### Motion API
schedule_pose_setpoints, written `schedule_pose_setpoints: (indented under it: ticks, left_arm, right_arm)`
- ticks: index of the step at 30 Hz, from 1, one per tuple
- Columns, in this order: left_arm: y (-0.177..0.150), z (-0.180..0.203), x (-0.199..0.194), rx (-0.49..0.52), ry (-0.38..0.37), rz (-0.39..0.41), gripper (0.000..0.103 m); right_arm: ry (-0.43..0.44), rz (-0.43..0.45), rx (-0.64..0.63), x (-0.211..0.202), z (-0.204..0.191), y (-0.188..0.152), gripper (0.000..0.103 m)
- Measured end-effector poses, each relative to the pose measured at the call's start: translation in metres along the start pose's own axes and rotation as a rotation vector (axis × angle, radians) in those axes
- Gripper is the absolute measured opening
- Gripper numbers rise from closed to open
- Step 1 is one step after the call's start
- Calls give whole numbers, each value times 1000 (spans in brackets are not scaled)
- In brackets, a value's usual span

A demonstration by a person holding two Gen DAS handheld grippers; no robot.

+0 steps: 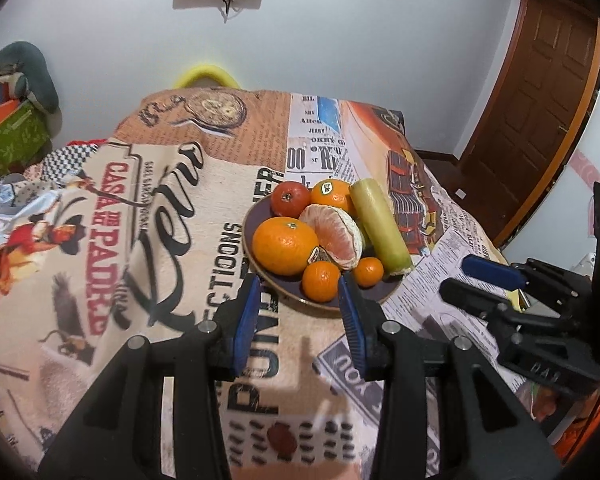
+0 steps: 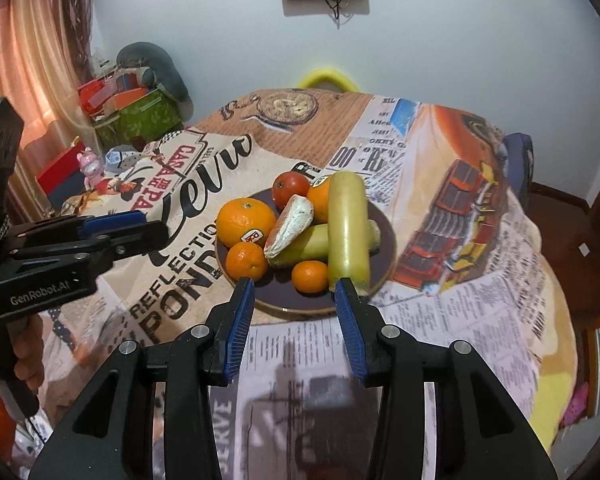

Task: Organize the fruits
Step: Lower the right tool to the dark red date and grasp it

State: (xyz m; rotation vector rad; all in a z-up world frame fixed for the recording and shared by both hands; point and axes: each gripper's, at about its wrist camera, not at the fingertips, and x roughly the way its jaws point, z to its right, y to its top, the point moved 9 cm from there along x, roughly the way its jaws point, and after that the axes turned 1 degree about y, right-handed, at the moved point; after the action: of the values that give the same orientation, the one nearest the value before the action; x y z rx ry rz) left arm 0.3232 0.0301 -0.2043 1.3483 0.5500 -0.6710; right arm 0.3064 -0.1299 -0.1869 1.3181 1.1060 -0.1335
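Note:
A dark round plate (image 1: 374, 294) (image 2: 278, 300) on the printed tablecloth holds a big orange (image 1: 284, 245) (image 2: 245, 222), a peeled grapefruit half (image 1: 334, 236) (image 2: 290, 226), a red tomato (image 1: 290, 198) (image 2: 290, 189), small mandarins (image 1: 321, 281) (image 2: 310, 276) and a long pale green stalk (image 1: 380, 224) (image 2: 347, 226). My left gripper (image 1: 300, 288) is open and empty, just short of the plate's near rim. My right gripper (image 2: 294, 290) is open and empty, fingertips at the plate's near rim. Each gripper shows in the other's view: the right one (image 1: 480, 280), the left one (image 2: 140, 226).
The tablecloth (image 1: 160, 200) (image 2: 480, 320) covers the table and drapes over its edges. A yellow chair back (image 1: 204, 76) (image 2: 326, 78) stands behind the table. Boxes and toys (image 2: 132, 112) are piled at the left. A wooden door (image 1: 548, 92) is at the right.

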Motion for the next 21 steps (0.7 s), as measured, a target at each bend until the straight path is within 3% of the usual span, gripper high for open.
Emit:
schedule_pose_setpoints:
  ticks: [13, 21]
  left_arm:
    - [-35, -5, -49, 13, 19, -4, 40]
    - [-62, -8, -55, 24, 35, -37, 40]
  right_arm:
    - [-57, 4, 21, -46, -2, -24, 39]
    - [-80, -70, 71, -44, 11, -56, 39]
